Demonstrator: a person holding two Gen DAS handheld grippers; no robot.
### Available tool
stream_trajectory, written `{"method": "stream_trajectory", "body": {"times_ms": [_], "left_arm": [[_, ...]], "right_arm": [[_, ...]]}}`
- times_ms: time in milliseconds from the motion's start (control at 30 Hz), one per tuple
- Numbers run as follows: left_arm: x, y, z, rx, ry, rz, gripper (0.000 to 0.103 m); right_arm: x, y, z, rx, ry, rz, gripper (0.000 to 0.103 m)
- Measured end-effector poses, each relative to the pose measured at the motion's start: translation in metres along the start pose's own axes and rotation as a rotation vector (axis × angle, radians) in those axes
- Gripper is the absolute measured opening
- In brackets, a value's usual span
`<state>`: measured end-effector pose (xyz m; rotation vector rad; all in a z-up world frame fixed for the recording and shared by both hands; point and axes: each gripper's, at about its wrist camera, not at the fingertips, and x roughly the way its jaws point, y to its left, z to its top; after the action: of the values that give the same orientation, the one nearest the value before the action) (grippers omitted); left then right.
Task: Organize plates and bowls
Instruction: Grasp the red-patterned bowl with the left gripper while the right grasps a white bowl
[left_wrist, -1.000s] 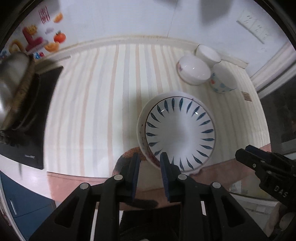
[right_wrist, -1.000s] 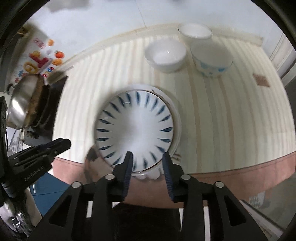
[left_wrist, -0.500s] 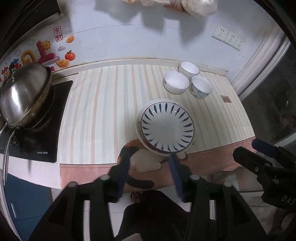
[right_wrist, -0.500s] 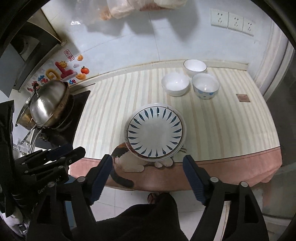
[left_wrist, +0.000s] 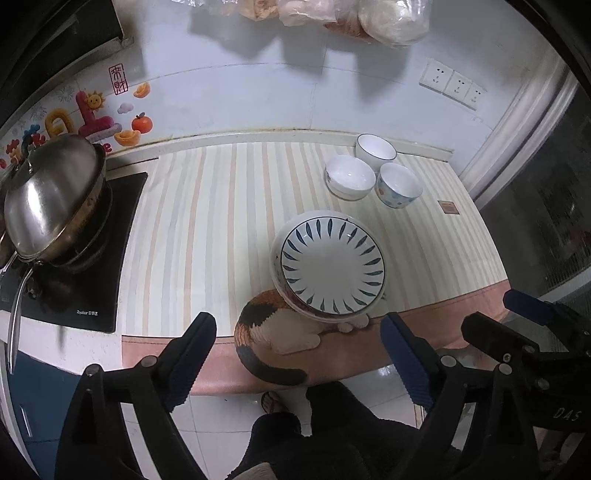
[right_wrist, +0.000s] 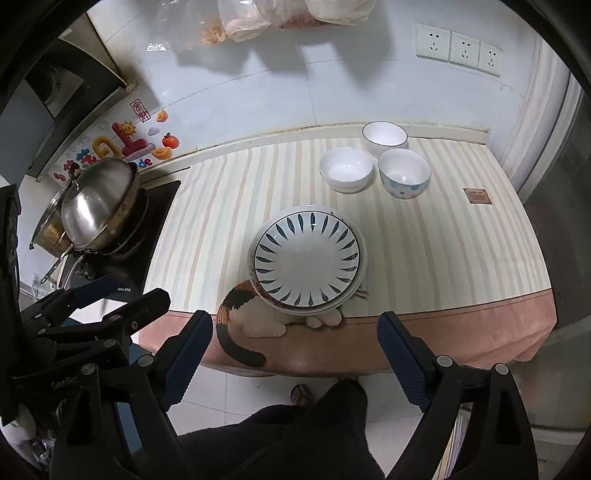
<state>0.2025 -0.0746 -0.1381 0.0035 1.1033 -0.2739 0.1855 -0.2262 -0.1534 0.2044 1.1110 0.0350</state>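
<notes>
Pulled back and spread wide, left gripper (left_wrist: 299, 363) and right gripper (right_wrist: 295, 363); next, gather three bowls (right_wrist: 346, 168) gently, clear of stacked plates (right_wrist: 306, 254).

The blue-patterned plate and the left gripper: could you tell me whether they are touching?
Apart. The left wrist view shows the left gripper open, off the counter edge, with cloth visible between it and the blue-patterned plate.
</notes>
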Motion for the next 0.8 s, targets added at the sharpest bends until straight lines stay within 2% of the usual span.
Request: {"method": "stream_trajectory", "body": {"times_ms": [167, 300, 467, 600, 700, 800], "left_arm": [[0.021, -0.004, 0.024, -0.034, 0.011, 0.017, 0.091], [0.050, -0.011, 0.062, -0.068, 0.003, 0.042, 0.091], [0.103, -0.021, 0.123, -0.125, 0.009, 0.064, 0.091], [0.166, -0.023, 0.173, -0.188, 0.077, 0.055, 0.090], [0.212, -0.027, 0.200, -0.223, 0.133, 0.037, 0.082], [0.257, -0.031, 0.217, -0.245, 0.205, 0.017, 0.062]], "right_arm": [[0.016, -0.021, 0.025, 0.028, 0.008, 0.042, 0.094], [0.041, -0.049, 0.059, 0.057, 0.018, 0.095, 0.094], [0.107, -0.103, 0.121, 0.116, 0.074, 0.146, 0.094], [0.162, -0.143, 0.176, 0.141, 0.125, 0.199, 0.093], [0.205, -0.166, 0.220, 0.121, 0.156, 0.211, 0.090], [0.249, -0.178, 0.257, 0.077, 0.205, 0.210, 0.080]]}}
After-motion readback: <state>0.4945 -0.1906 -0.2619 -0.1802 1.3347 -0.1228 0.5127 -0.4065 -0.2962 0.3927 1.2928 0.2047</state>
